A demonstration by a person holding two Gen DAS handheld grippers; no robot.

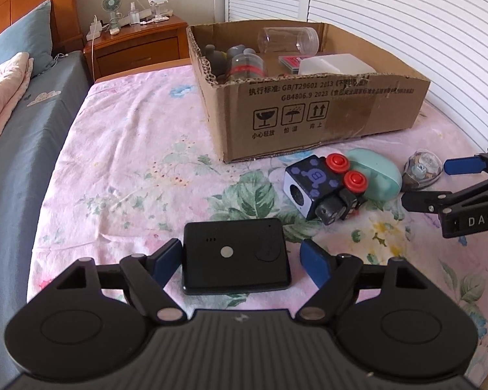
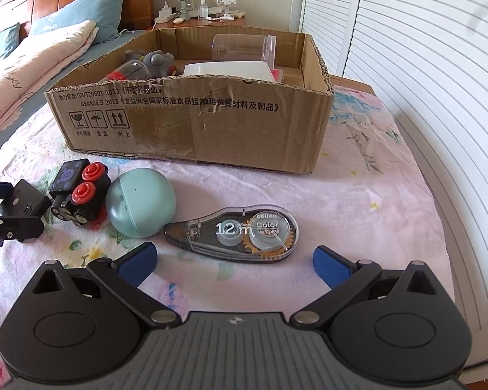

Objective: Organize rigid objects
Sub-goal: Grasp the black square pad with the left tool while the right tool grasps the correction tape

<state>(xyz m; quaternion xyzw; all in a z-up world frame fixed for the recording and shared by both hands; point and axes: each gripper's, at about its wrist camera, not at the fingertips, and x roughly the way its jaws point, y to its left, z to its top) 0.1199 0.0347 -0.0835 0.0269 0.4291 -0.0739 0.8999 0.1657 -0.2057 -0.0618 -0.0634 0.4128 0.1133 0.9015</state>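
A flat black device (image 1: 236, 255) lies on the floral sheet between the fingers of my open left gripper (image 1: 240, 263); the left pad is at its edge, the right pad stands apart. My right gripper (image 2: 236, 265) is open and empty, just short of a clear correction-tape dispenser (image 2: 234, 232). A black toy with two red buttons (image 1: 322, 187) and a mint round case (image 2: 140, 203) lie beside it. The cardboard box (image 2: 192, 123) stands behind them and holds a clear jar (image 2: 242, 48), a bottle, a white container and grey toys.
A wooden nightstand (image 1: 136, 45) with a small fan stands behind the box. White louvred doors (image 2: 423, 81) run along the right. A blue-sheeted bed with pillows (image 1: 19, 48) lies to the left. The bed edge drops off on the right.
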